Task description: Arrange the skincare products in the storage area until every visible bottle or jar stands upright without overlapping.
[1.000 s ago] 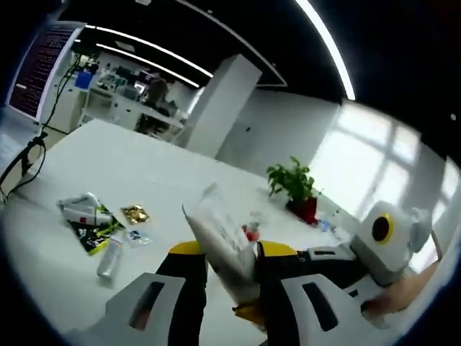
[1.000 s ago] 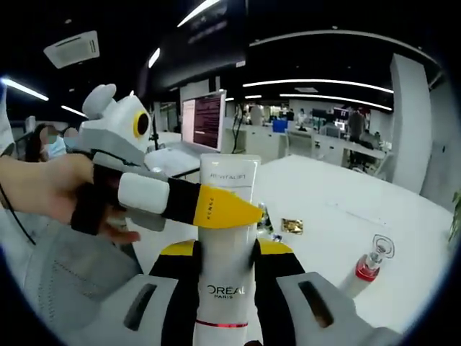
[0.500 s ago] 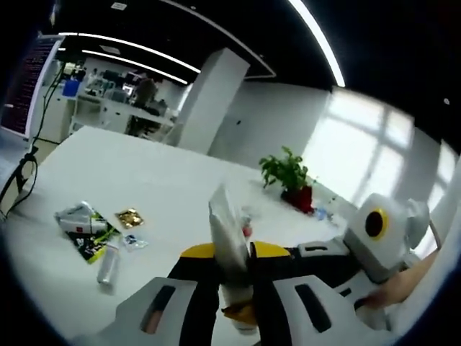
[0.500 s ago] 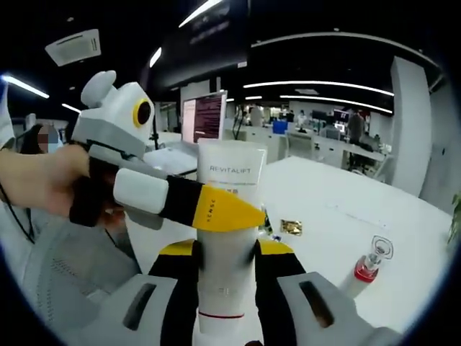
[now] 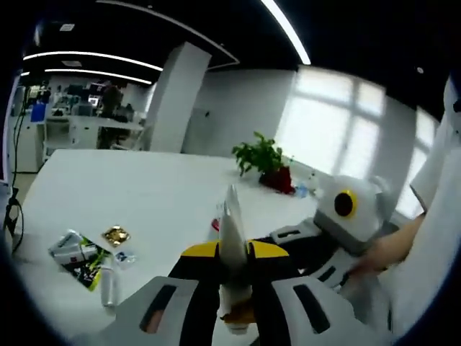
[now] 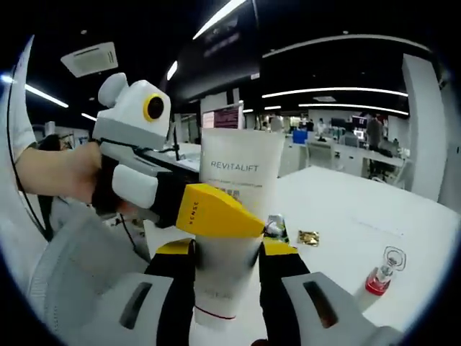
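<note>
In the right gripper view the white tube (image 6: 234, 216) stands at frame centre, gripped low between the right gripper's (image 6: 227, 252) fingers, its flat crimped end up and the word REVITALIFT readable across it. A second ago the L'OREAL mark showed low on the tube between the fingers; now that spot shows only faint print. The left gripper (image 6: 194, 210) comes in from the left of the frame, held by a hand (image 6: 61, 173), and its yellow-tipped fingers (image 6: 216, 213) lie across the tube's front at mid height; it sits higher and larger in the frame than before. At lower right a small red-based bottle with a clear cap (image 6: 382, 274) stands on the white tabletop (image 6: 346, 216), and a gold sachet (image 6: 308, 236) lies nearer the middle.

In the left gripper view the tube (image 5: 232, 252) is seen edge-on, a thin blade at lower centre, clamped between the left gripper's (image 5: 232, 277) fingers; a second ago it showed its broad face tilted left. The right gripper (image 5: 338, 223) sits at the right. The whole scene has shifted: a potted plant (image 5: 263, 162) now sits at upper centre, and loose packets (image 5: 79, 252) lie at lower left on the tabletop (image 5: 130, 187)
</note>
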`<state>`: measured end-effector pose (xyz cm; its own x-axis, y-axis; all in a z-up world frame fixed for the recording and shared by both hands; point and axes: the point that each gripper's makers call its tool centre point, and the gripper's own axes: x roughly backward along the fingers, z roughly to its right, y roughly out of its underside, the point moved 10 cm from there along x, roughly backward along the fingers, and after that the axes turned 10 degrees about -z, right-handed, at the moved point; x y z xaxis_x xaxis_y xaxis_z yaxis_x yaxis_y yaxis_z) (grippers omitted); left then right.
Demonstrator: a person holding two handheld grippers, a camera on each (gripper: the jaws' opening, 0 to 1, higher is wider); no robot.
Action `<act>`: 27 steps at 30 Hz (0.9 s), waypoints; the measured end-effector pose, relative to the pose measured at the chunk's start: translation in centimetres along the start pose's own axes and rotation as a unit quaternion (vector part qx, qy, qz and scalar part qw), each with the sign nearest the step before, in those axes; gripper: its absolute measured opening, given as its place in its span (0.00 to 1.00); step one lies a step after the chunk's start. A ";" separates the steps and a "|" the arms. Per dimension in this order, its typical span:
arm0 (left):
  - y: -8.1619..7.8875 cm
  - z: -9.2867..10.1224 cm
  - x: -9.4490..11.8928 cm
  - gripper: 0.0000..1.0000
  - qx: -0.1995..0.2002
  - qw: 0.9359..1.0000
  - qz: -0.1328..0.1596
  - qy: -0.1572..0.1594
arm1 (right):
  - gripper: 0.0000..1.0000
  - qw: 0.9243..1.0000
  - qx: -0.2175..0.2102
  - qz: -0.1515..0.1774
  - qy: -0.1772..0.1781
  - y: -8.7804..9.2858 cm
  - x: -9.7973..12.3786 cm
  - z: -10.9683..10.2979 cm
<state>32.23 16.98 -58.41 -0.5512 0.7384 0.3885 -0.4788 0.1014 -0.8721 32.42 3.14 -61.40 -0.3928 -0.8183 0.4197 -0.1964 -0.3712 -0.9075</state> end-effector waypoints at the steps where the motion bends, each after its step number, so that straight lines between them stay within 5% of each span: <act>1: 0.0 0.1 0.1 0.10 -0.007 1.000 -0.001 0.008 | 0.34 1.000 -0.001 0.002 -0.016 0.0 0.1 0.0; 7: -0.4 1.3 0.4 0.10 -0.058 0.997 -0.017 0.057 | 0.34 0.998 0.008 0.005 -0.067 0.0 0.4 0.0; 12: -1.1 2.3 0.8 0.10 -0.084 0.991 -0.015 0.104 | 0.32 0.990 -0.033 0.017 -0.138 0.0 1.3 0.0; 16: -1.8 2.7 1.2 0.10 -0.097 0.987 -0.011 0.129 | 0.29 0.982 -0.017 0.014 -0.185 -0.1 2.0 0.1; 20: -2.5 3.3 1.5 0.10 -0.132 0.978 -0.022 0.163 | 0.26 0.979 0.021 0.011 -0.203 -0.4 2.7 0.0; 27: -3.4 3.7 1.7 0.10 -0.154 0.971 -0.021 0.184 | 0.24 0.976 0.026 0.027 -0.215 -1.5 3.1 -0.3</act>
<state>30.36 15.42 -53.71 -0.2272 0.9117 0.3424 -0.2375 0.2891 -0.9274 31.19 1.34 -58.75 0.0150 -0.9414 0.3370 -0.1359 -0.3358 -0.9321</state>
